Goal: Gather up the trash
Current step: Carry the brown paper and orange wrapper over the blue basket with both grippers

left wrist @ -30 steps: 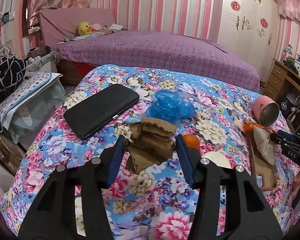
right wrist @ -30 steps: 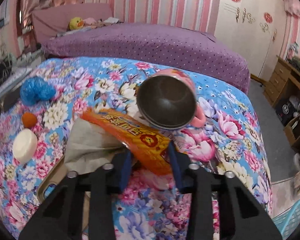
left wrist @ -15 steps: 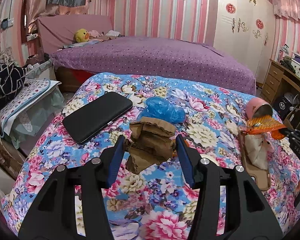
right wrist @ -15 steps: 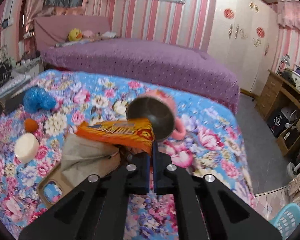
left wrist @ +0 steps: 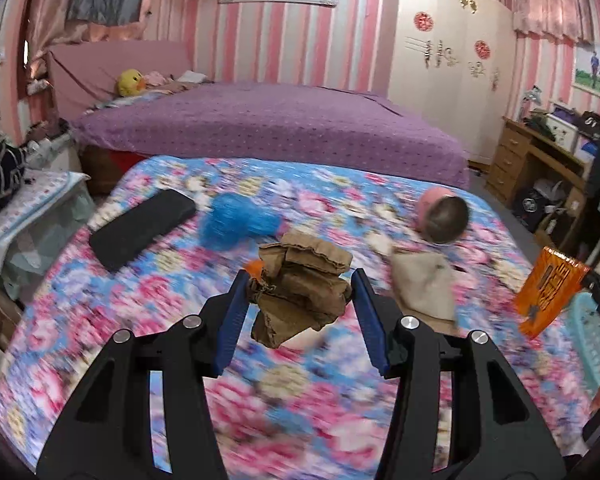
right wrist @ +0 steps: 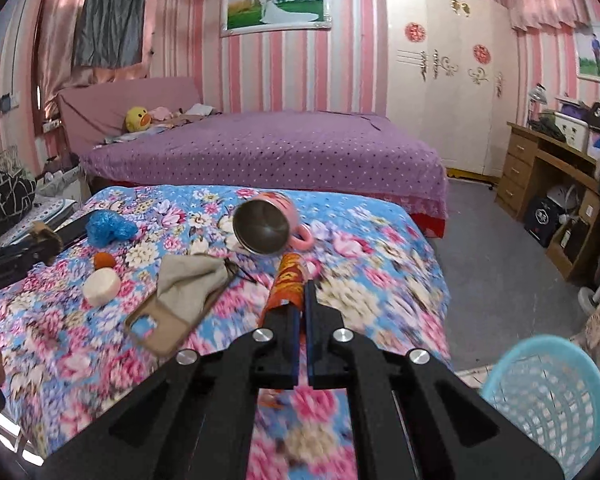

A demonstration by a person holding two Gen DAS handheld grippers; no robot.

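Note:
My left gripper is shut on a crumpled brown paper bag, held above the floral cloth. My right gripper is shut on a flat orange snack wrapper, lifted off the cloth; the same wrapper hangs at the right in the left wrist view. A light blue mesh basket stands on the floor at the lower right, and its rim shows beside the wrapper. A crumpled blue plastic bag lies on the cloth at the far left.
On the cloth lie a tipped pink mug, a beige rag over a tan phone case, a white round piece, an orange ball and a black case. A purple bed stands behind, a wooden desk at right.
The right gripper's jaws closed on the orange wrapper and lifted it off the cloth toward the right, near the basket. The left gripper carried the brown bag up and back, still gripped.

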